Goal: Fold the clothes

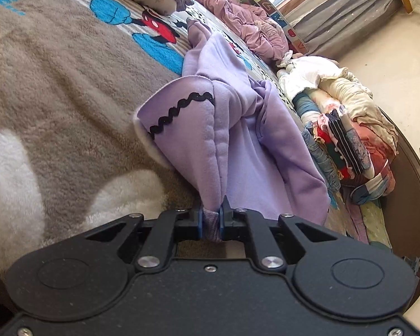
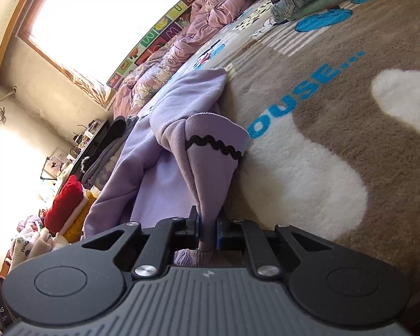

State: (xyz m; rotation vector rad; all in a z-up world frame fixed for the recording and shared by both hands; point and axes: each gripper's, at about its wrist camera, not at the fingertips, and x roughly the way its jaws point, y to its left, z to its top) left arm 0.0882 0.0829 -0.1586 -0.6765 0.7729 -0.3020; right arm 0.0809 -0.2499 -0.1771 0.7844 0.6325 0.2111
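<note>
A: Surface under the work?

B: Bed, covered by a brown plush blanket (image 1: 55,89) with white patches and blue cartoon print; stacks of folded clothes (image 1: 347,145) along the far edge in the left wrist view; rumpled pink bedding (image 2: 210,8) toward the window.

A: Location of the task item?

B: Lilac fleece garment (image 1: 238,145) lying across the blanket, bunched and partly raised; black wavy trim (image 1: 181,112) visible on one turned-over panel; the same garment (image 2: 165,168) in the right wrist view, draped from the tool toward the pink bedding.

A: State of each tool?

B: Left tool (image 1: 212,221) closed on a ribbed lilac edge of the garment, fabric pinched between the blue pads; right tool (image 2: 207,232) likewise clamped on a ribbed lilac edge, a knit end protruding behind the pads.

A: Step in hand?

B: Judged as the start of a fold: two ends gripped, cloth not yet spread flat.

A: Requirement for the next move?

B: Probably lift and draw both ends apart to remove the bunching; keep both grips firm; lay the panel flat on the blanket before doubling over; avoid dragging the cloth into the stacks.
</note>
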